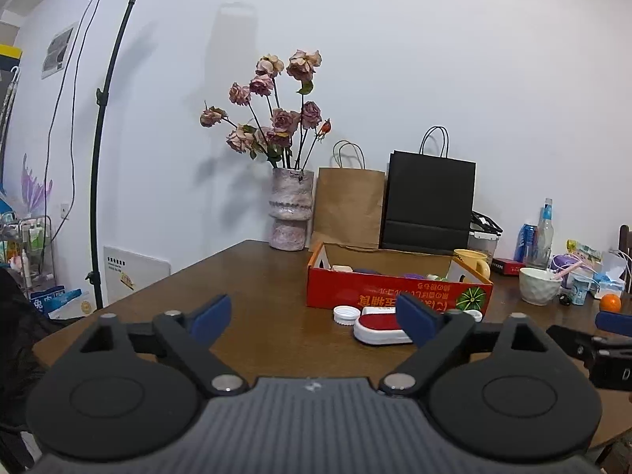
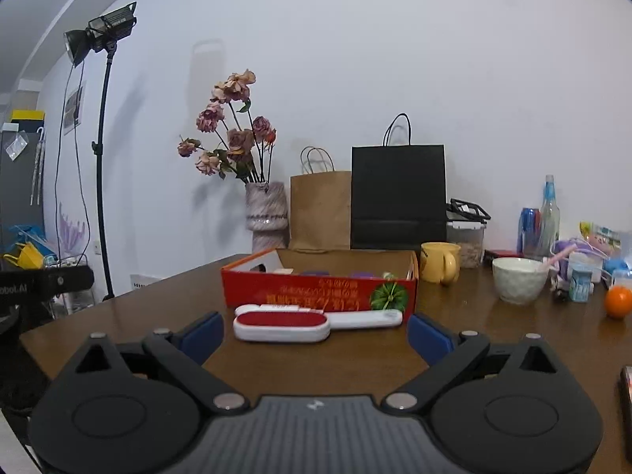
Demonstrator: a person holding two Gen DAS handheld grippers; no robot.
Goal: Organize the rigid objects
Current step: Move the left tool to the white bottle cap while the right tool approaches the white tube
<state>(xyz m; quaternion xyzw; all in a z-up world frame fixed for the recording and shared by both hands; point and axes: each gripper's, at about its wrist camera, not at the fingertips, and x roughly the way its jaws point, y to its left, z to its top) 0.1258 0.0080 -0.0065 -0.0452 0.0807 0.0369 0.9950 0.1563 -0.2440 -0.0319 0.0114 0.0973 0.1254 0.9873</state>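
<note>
Here, both tools are held low over the brown wooden table (image 2: 493, 339) with the jaws spread wide and nothing between them: the left gripper (image 1: 316, 318) and the right gripper (image 2: 316, 335) are both empty.

Just beyond the fingertips, a white lint brush with a red felt face (image 2: 282, 326) lies flat on the table, its white handle extending toward the right in the right wrist view. A white screw cap (image 1: 347, 314) rests beside it, touching nothing that can be made out. Both items lie against the front of the red cardboard box with a printed green squash (image 2: 245, 288).

Inside that box, several small objects are partly seen above the rim; these are judged already sorted. The brush and the cap are judged still to be placed.

Farther back, a yellow ceramic mug (image 2: 440, 262), a white faceted bowl (image 2: 517, 280) and an orange fruit (image 2: 618, 302) stand apart on the table. Whether these belong to the task cannot be told.
</note>
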